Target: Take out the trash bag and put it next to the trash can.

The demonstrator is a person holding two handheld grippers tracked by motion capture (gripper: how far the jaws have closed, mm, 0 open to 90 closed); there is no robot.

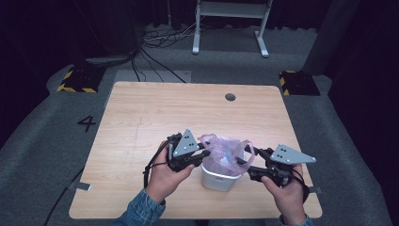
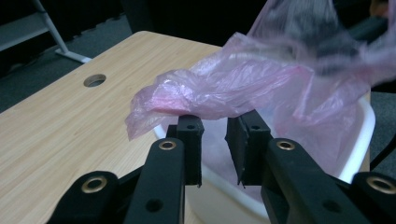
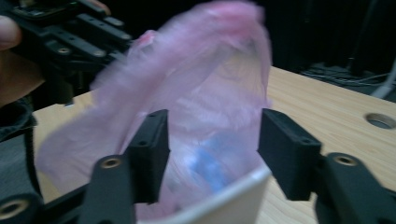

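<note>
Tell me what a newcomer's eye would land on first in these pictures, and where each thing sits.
First comes the pink plastic bag, crumpled and standing up out of a small white bin near the front edge of the wooden table. Next are the two black grippers flanking it: the left gripper, jaws slightly apart just below a fold of the bag, and the right gripper, jaws wide open around the bag's raised side.

A black digit "4" (image 1: 86, 123) is marked on the grey floor left of the table.
</note>
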